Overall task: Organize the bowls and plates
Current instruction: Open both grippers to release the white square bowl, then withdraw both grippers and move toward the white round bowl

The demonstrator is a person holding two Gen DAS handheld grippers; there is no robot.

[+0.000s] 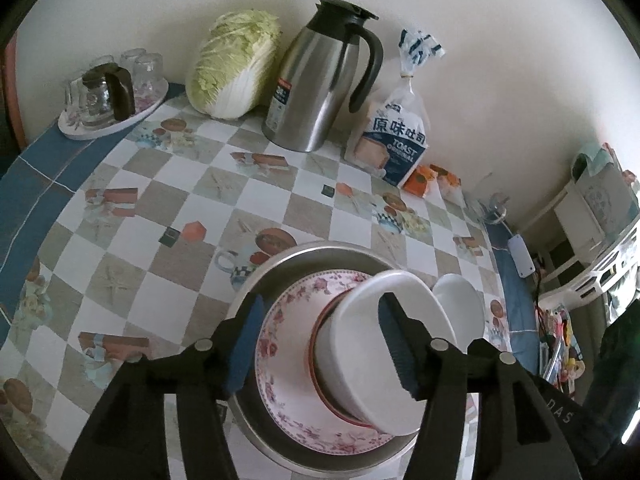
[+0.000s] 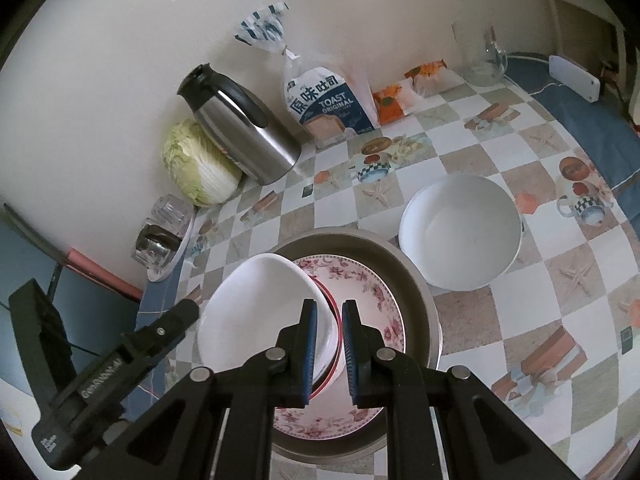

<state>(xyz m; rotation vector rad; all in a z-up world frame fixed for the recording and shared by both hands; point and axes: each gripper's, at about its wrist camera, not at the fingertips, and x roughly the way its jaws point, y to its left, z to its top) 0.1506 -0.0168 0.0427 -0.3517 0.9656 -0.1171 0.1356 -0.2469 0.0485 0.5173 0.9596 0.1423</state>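
Plenty of open checkered surface left of the metal basin. The back wall's crowded though: steel thermos jug, napa cabbage, toast bag. A white bowl sits just right of the basin.

The left tool stands wide open around a tilted white bowl, which leans on a floral plate inside a metal pan on the desk.

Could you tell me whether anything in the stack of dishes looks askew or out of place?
Yes: the white bowl on top is tipped steeply on its side over the red-rimmed bowl beneath, not nested flat. Both sit on the floral plate inside the metal pan. Nothing looks spilled or broken.
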